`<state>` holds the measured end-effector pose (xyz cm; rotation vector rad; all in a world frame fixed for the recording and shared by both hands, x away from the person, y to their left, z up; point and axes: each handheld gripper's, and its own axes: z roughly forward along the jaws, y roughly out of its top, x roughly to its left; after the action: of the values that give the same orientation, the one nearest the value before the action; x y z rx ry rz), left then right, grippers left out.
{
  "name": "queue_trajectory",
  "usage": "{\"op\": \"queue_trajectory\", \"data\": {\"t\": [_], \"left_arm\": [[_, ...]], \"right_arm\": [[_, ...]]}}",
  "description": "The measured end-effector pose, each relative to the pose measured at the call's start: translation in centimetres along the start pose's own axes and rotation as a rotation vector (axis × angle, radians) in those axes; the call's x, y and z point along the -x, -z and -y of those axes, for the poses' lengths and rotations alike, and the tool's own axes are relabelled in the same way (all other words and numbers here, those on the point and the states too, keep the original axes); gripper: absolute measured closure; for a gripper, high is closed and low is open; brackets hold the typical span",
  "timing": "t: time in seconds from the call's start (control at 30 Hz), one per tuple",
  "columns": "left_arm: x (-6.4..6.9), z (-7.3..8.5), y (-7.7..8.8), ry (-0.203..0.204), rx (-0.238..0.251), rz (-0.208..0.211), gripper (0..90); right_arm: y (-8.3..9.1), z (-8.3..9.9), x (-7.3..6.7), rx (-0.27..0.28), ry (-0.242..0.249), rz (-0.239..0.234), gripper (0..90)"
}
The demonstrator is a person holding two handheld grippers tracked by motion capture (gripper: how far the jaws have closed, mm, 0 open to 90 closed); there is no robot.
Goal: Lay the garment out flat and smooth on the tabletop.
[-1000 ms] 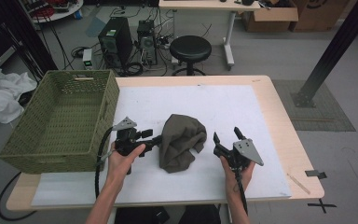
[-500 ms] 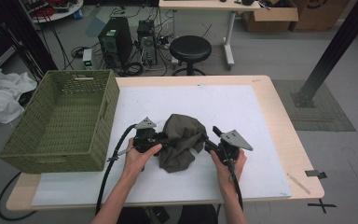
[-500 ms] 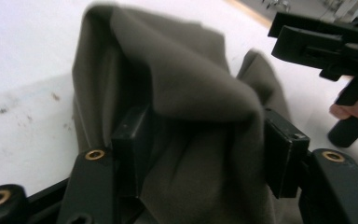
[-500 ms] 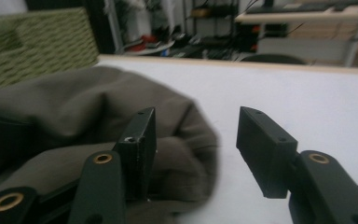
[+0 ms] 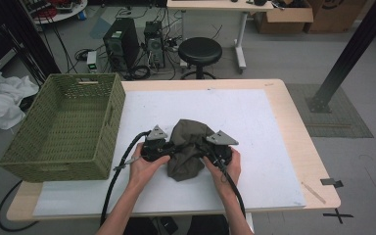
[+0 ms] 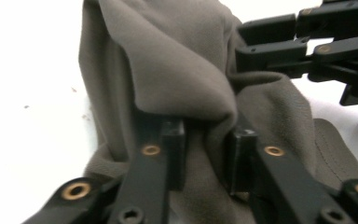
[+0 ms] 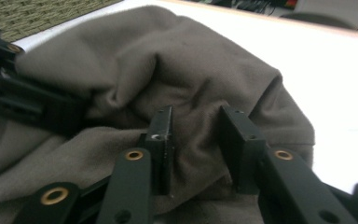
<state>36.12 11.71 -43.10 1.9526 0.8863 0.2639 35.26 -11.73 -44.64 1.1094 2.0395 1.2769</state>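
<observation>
Two grippers set against one crumpled cloth [image 5: 188,149] from opposite sides. Left gripper [image 6: 207,156]: jaws just been closing, a fold of grey-brown fabric bunched between the pads and pinched there. Right gripper [image 7: 196,149]: jaws likewise just been closing, a ridge of the same fabric caught between them, pads pressing its sides. Each tool held in a hand, cables trailing back toward the near edge. Cloth heaped on the white sheet [image 5: 254,122], near the middle of the table [image 5: 293,127]. Green woven basket [image 5: 61,125] at the left edge, well apart from the cloth.
</observation>
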Motion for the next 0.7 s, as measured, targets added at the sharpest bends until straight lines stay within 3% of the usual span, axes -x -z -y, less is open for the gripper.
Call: {"op": "queue_trajectory", "data": {"t": [0.2, 0.37, 0.47, 0.57, 0.7], "left_arm": [[-1.6, -0.4, 2.8, 0.068, 0.096, -0.08, 80.3], [-3.5, 0.6, 4.5, 0.142, 0.091, -0.189, 80.6], [-4.1, 1.3, 5.2, 0.184, 0.091, -0.265, 80.4], [-4.4, 1.6, 5.6, 0.223, 0.112, -0.252, 74.2], [-4.1, 1.4, 6.1, 0.236, 0.138, -0.234, 53.0]], "right_arm": [[1.0, 0.5, 0.5, 0.0, -0.047, -0.024, 76.9], [2.4, 1.1, 1.0, -0.018, -0.039, -0.014, 79.0], [3.0, 1.3, 1.3, -0.01, -0.048, 0.01, 73.5], [3.2, 1.3, 1.6, -0.005, -0.057, 0.001, 69.2], [2.3, 0.4, 1.3, -0.017, -0.003, 0.014, 62.8]]}}
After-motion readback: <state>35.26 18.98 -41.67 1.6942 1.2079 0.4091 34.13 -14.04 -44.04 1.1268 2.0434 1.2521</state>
